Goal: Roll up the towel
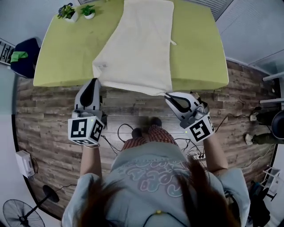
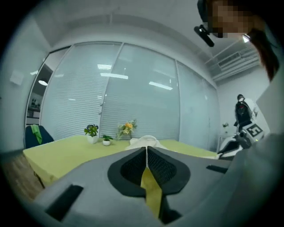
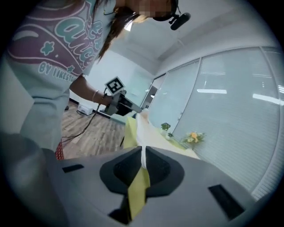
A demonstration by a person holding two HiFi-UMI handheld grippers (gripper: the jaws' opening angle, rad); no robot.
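The towel [image 1: 137, 48], cream in colour, lies spread along the middle of the table [image 1: 57, 66], which has a yellow-green cover. The near end of the towel reaches the table's near edge and hangs a little over it. The left gripper [image 1: 93, 83] is at the near edge of the table, at the towel's left corner. In the left gripper view its pads are pressed together, with the pale cloth rising just at their tip, so it holds that corner. The right gripper [image 1: 171, 96] is also at the near edge of the table, at the towel's right corner. In the right gripper view a white fold of the towel stands between its closed pads. Two small potted plants [image 1: 77, 12] stand on the far left corner of the table.
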